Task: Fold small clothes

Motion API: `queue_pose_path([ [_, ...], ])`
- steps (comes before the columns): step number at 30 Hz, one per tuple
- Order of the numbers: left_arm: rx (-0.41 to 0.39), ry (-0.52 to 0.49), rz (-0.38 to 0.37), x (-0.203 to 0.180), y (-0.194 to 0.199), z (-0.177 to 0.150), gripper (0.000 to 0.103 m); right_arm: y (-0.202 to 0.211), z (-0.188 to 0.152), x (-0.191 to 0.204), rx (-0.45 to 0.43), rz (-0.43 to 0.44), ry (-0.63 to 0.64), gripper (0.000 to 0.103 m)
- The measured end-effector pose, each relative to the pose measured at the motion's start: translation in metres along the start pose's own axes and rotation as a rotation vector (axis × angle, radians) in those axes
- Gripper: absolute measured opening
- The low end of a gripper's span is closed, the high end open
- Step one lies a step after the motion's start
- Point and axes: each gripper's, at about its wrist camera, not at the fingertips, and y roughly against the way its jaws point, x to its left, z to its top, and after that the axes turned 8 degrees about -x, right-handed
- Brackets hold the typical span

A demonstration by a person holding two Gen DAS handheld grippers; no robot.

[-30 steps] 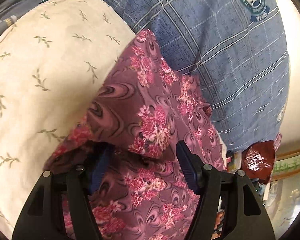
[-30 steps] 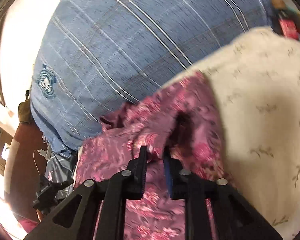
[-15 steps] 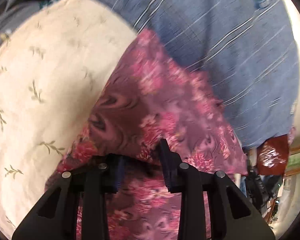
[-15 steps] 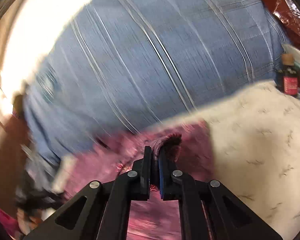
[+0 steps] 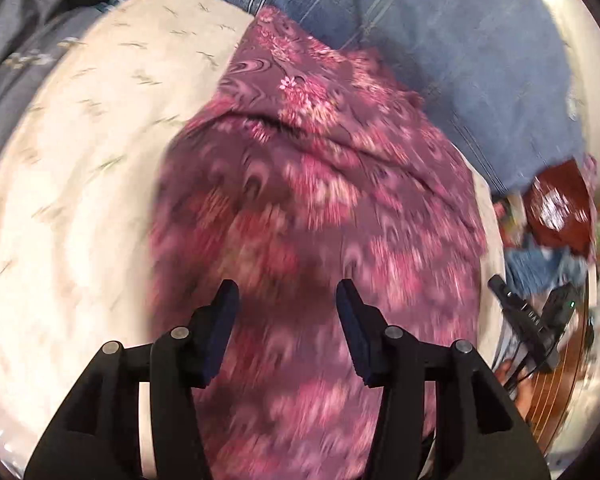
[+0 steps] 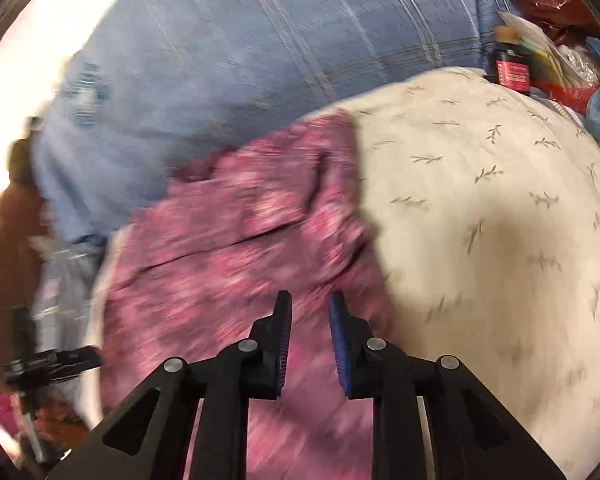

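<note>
Floral garment [image 5: 312, 208], a purple cloth with pink flowers, lies partly folded on the cream leaf-print cushion [image 5: 84, 168], its far edge against the blue checked fabric [image 5: 480, 80] behind. From left to right in the left wrist view: the cushion, then the garment with a raised fold running across its upper half, then the blue fabric and, at the far right, a dark red foil bag [image 5: 560, 204]. My left hand-held gripper [image 5: 288, 300] has just been opening; half a second ago it pinched a ridge of the cloth, and now its jaws stand apart above the garment with nothing pressed between them. In the right wrist view the garment [image 6: 236, 256] occupies the left and centre and the cushion [image 6: 500, 220] the right. My right hand-held gripper [image 6: 310, 312], clamped on a tuft of cloth half a second ago, has likewise just been opening and now shows a narrow gap, free of fabric. I judge that both corners were released together, so one fold is laid down and the next grasp remains to be chosen. Blur obscures the finer creases.
</note>
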Motion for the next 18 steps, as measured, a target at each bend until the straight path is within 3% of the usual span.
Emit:
queue_pose_path([
  [3,-0.012,-0.058,0.019,0.011,0.032,-0.033,0.061,0.044,-0.026,0.008,-0.015,-0.032,0.118,0.041],
  [6,0.035,-0.04,0.034,0.034,0.041,-0.073,0.065,0.08,-0.061,-0.001,-0.007,-0.111,0.198,0.042],
  [10,0.135,0.047,-0.048,0.057,0.029,-0.126,0.065,0.113,-0.099,-0.048,0.033,-0.18,0.149,0.042],
  [12,0.162,0.069,-0.083,0.059,0.025,-0.144,0.065,0.12,-0.118,-0.068,0.059,-0.174,0.08,0.045],
  [15,0.176,0.099,-0.137,0.054,0.022,-0.154,0.065,0.124,-0.145,-0.092,0.113,-0.09,-0.052,0.045],
  [18,0.183,0.107,-0.144,0.051,0.016,-0.157,0.067,0.114,-0.167,-0.1,0.174,0.005,-0.114,0.046],
])
